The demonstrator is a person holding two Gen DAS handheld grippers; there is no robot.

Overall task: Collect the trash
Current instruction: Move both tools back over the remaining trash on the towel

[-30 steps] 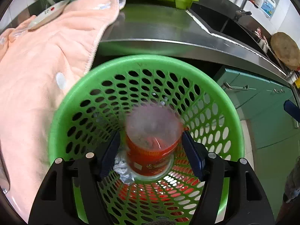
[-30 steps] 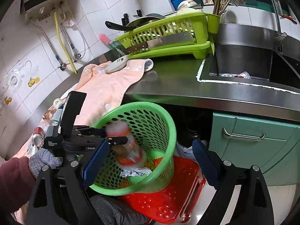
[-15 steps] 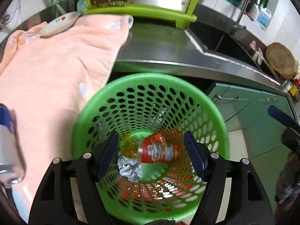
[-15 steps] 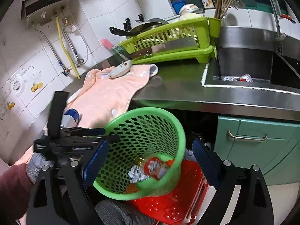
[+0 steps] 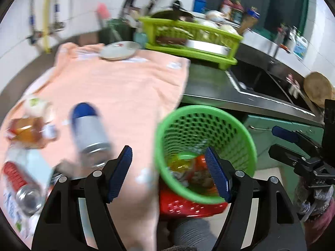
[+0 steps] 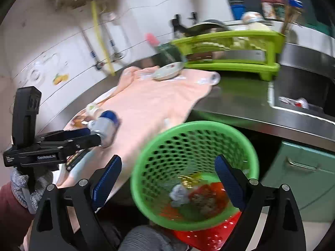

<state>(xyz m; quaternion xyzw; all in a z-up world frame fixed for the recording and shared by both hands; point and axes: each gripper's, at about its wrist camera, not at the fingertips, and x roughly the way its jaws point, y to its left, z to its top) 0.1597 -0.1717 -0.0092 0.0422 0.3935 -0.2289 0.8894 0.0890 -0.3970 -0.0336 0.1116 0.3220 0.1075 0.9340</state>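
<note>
Done: green basket [image 6: 194, 173] below counter edge held wrappers | Left: blue-capped can [image 5: 90, 133], red can [image 5: 18, 182], packets on peach towel [image 5: 125, 87] | left gripper [image 5: 168, 173] and right gripper [image 6: 167, 179] both wide open, empty.

The basket [image 5: 206, 146] stands below the front edge of the bench [image 5: 240, 96], on a tray [image 5: 188, 207], with trash [image 6: 194, 194] lying in its bottom. A towel [image 5: 125, 96] covers the bench to the basket's left. On the towel lie 2 cans [image 5: 90, 131] [image 5: 21, 186] and a wrapper [image 5: 27, 131] near the front, and a plate [image 5: 119, 50] at the back. Right of the plate sits the dish rack [image 5: 194, 39], then the sink [image 5: 261, 83]. A cabinet [image 6: 303, 167] stands right of the basket.
</note>
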